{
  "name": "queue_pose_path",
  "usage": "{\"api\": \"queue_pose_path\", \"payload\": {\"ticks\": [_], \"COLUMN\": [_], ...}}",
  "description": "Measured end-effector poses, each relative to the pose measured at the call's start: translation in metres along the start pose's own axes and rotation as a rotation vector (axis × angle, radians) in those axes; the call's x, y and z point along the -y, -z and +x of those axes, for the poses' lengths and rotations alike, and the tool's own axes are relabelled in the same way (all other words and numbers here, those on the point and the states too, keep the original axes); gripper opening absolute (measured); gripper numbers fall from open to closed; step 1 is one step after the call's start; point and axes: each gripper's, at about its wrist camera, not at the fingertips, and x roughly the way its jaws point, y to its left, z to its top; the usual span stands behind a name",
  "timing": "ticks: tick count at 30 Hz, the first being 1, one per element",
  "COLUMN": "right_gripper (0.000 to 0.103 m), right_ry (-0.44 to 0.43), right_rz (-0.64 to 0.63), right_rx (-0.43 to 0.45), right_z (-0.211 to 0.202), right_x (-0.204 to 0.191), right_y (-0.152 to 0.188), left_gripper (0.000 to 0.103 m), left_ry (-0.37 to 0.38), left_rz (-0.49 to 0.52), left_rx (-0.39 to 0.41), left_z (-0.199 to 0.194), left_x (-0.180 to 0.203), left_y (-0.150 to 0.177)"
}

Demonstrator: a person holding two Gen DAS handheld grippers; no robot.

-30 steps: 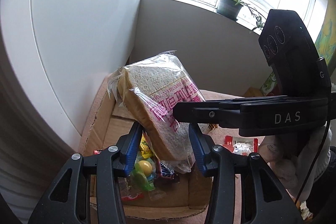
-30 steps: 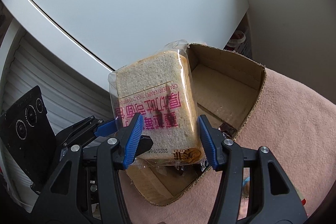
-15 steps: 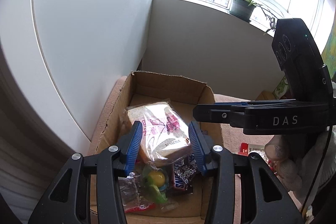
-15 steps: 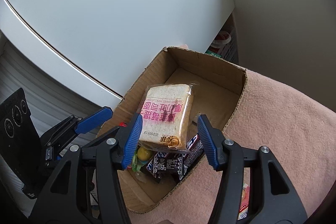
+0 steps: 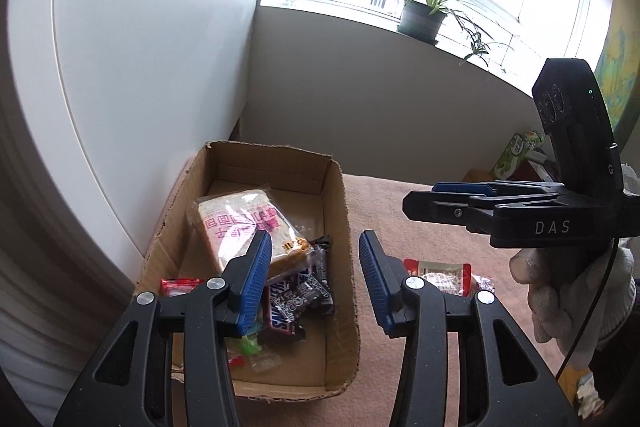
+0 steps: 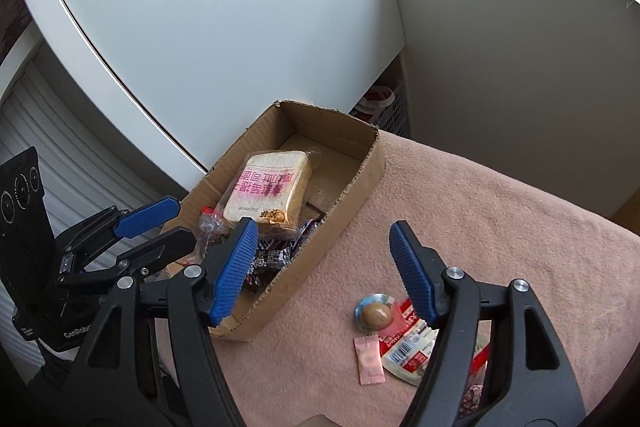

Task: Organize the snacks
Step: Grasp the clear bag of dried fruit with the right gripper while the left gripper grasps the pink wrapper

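A bagged loaf of sliced bread (image 5: 244,223) (image 6: 268,191) with pink print lies in the cardboard box (image 5: 340,227) (image 6: 352,195), on top of dark chocolate bars (image 5: 296,299) and other small packets. My left gripper (image 5: 314,243) stands open over the box's right wall with nothing between its fingers. My right gripper (image 6: 323,231) hovers over the box's near edge and the pink cloth; its jaws are opening and hold nothing. Each gripper also shows in the other's view: the right gripper (image 5: 416,203) and the left gripper (image 6: 160,211).
Loose snacks lie on the pink cloth (image 6: 480,227) right of the box: a packed egg (image 6: 376,315), a pink sachet (image 6: 370,361) and a red-and-white packet (image 6: 412,343) (image 5: 440,275). A white cabinet stands behind the box. A potted plant (image 5: 420,19) sits on the sill.
The bread, held up between the fingers a second ago, now lies in the box. Both grippers have drawn back from it, and the right jaws stand wider.
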Motion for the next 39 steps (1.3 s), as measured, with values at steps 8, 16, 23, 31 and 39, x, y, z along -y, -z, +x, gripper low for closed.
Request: {"api": "queue_pose_path", "payload": {"ticks": [8, 16, 23, 31, 39], "right_gripper": [0.071, 0.071, 0.071, 0.071, 0.071], "right_ry": [0.159, 0.347, 0.325, 0.289, 0.3], "right_rz": [0.016, 0.12, 0.25, 0.294, 0.281], "right_rx": [0.027, 0.003, 0.009, -0.001, -0.019], "right_z": [-0.045, -0.051, -0.049, -0.031, -0.015], "right_x": [0.039, 0.073, 0.093, 0.1, 0.105], "right_y": [0.051, 0.117, 0.153, 0.155, 0.152], "left_gripper": [0.044, 0.044, 0.044, 0.044, 0.044], "left_ry": [0.078, 0.146, 0.167, 0.16, 0.117], "left_rz": [0.031, 0.041, 0.056, 0.037, 0.036], "left_rx": [-0.024, -0.098, -0.182, -0.266, -0.285], "left_z": [-0.001, 0.017, 0.039, 0.074, 0.098], "left_x": [0.037, 0.069, 0.089, 0.099, 0.101], "left_y": [0.016, 0.05, 0.081, 0.094, 0.089]}}
